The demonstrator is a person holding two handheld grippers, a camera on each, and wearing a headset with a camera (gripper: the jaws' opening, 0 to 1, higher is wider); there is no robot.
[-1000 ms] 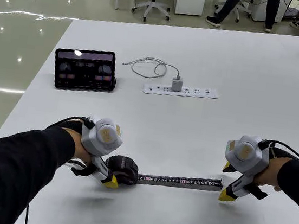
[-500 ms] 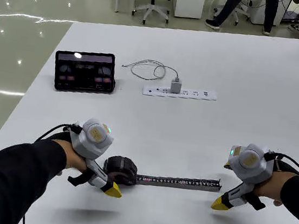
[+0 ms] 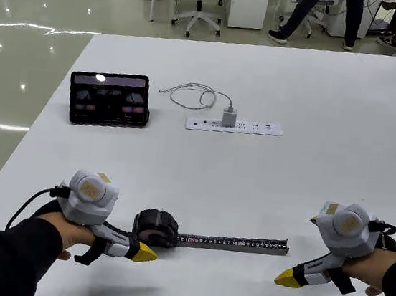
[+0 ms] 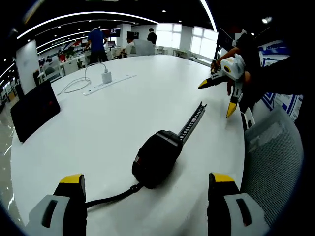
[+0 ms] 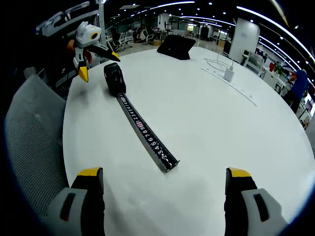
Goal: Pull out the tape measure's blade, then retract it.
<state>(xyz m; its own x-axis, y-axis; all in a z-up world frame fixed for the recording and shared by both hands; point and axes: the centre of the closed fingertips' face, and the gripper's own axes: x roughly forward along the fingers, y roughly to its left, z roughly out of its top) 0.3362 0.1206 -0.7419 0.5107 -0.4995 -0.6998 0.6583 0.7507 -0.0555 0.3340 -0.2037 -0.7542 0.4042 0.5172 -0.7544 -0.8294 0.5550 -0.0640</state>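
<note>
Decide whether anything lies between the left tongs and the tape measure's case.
Nothing visible does. The case lies just ahead of the open left tongs on the white table; its own strap trails toward them.

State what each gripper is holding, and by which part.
Nothing is held. The left gripper and the right gripper are both open, apart from the tape measure, whose blade lies pulled out on the table.

I see a white table (image 3: 320,98). The tape (image 3: 156,226) lies near me, its blade (image 3: 233,242) drawn out flat. Farther off are a tablet (image 3: 109,99) and a power strip (image 3: 235,126) with a charger (image 3: 229,116) and a looped cable (image 3: 194,95).
</note>
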